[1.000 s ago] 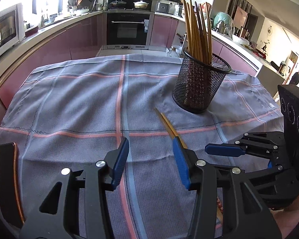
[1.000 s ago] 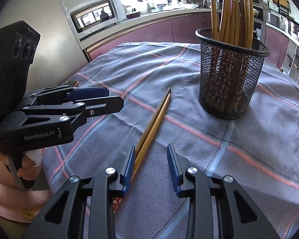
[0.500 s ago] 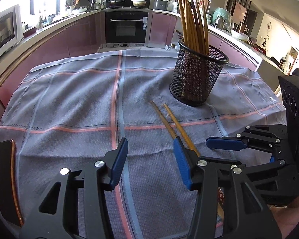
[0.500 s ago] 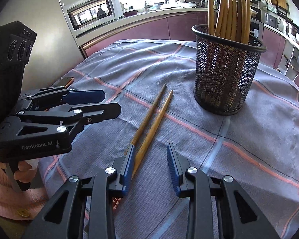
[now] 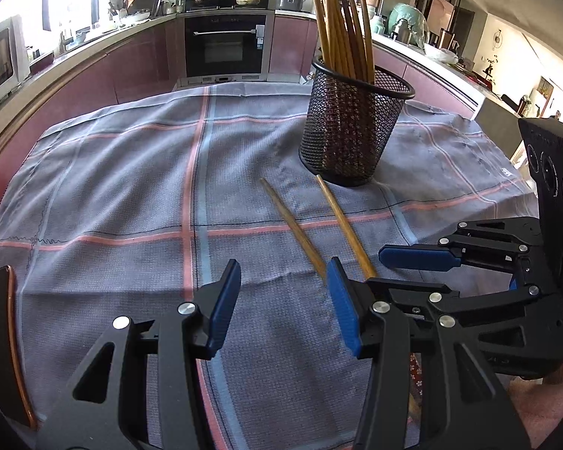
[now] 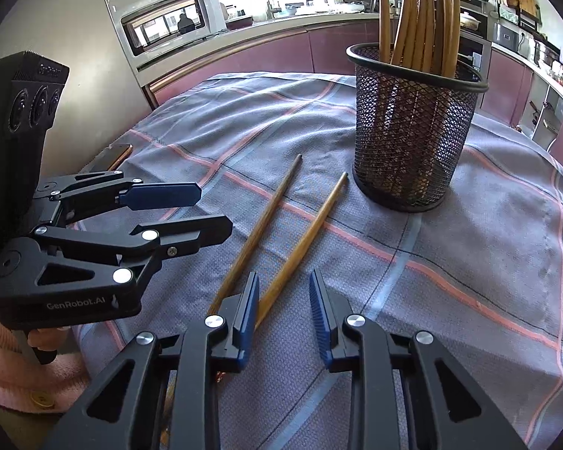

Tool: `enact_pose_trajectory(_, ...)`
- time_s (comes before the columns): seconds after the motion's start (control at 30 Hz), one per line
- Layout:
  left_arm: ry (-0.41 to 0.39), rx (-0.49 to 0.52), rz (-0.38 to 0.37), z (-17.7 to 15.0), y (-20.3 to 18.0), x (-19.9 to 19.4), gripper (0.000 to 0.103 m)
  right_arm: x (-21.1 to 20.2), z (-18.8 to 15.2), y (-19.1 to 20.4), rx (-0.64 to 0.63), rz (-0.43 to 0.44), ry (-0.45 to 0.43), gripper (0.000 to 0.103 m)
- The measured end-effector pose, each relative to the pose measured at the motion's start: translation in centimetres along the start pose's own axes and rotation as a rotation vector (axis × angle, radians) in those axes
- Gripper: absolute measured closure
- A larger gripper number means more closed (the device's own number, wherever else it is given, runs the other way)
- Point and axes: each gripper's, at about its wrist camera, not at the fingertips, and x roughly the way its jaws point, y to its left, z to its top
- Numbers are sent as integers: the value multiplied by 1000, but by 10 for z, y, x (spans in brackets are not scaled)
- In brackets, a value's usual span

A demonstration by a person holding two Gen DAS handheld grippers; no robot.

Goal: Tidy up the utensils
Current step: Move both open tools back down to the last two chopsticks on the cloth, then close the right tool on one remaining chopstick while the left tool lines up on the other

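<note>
Right wrist: two loose chopsticks (image 6: pixel 300 247) on cloth; right gripper (image 6: pixel 284 313) fingers closing, ungripped; left gripper (image 5: pixel 283 307) released.

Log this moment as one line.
left gripper: open, empty | right gripper: jaws closing, lighter chopstick between | darker chopstick: loose on cloth | mesh cup: upright

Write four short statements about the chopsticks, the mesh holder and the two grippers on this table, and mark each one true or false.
1. Two chopsticks lie loose on the cloth. True.
2. The mesh holder is empty. False: chopsticks stand in it.
3. The left gripper grips a chopstick. False: nothing is between its fingers.
4. The right gripper, its jaws closing, has a chopstick between its fingers. True.
</note>
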Motion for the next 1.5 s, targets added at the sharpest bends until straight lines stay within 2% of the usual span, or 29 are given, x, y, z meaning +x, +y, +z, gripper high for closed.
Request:
enact_pose_trajectory(0.2, 17, 24, -14, -1, -8, 4, 54, 0, 0, 0, -3, -2, 2, 79)
enact_pose_trajectory(0.67, 57, 36, -20, -4, -14, 17, 58, -1, -1, -5, 1, 0, 3, 81)
enact_pose_trajectory(0.93, 59, 51, -38, -4, -16, 18, 68, -3, -2, -8, 2, -10, 6, 82)
enact_pose_trajectory(1.13, 64, 44, -54, -4, -16, 18, 70, -5, -4, -11, 11, -10, 4, 82)
enact_pose_trajectory(1.5, 77, 39, -88, -3, -19, 18, 86, -3, -1, -12, 18, -13, -4, 82)
